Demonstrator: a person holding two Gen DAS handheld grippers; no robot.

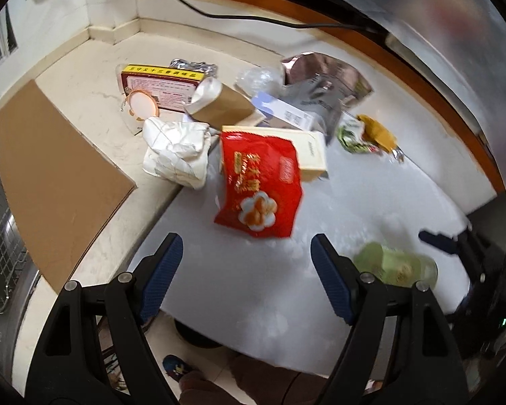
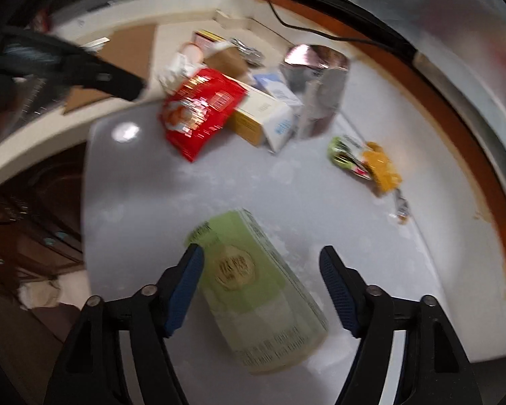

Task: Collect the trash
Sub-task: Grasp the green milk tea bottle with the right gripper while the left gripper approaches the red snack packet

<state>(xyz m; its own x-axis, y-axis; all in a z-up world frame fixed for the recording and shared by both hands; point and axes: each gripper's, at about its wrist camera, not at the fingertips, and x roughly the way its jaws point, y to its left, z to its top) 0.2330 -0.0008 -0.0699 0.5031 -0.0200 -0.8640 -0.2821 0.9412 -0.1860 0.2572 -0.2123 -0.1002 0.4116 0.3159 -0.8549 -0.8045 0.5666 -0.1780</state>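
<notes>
Green carton (image 2: 253, 290) lying flat between wide-open right tongs (image 2: 261, 290), long axis along the fingers; left tongs (image 1: 246, 276), also wide, farther off.

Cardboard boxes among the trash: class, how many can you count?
3, perhaps more hidden: a red-and-yellow box at the back, a cream box under the red packet, and a white-and-blue box behind it.

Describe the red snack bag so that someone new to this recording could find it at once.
On the white table a heap of trash sits near the beige counter. The red snack bag lies at the heap's front edge, leaning on a cream box. It is the only bright red item, printed with gold lettering and a white flower-shaped picture.
</notes>
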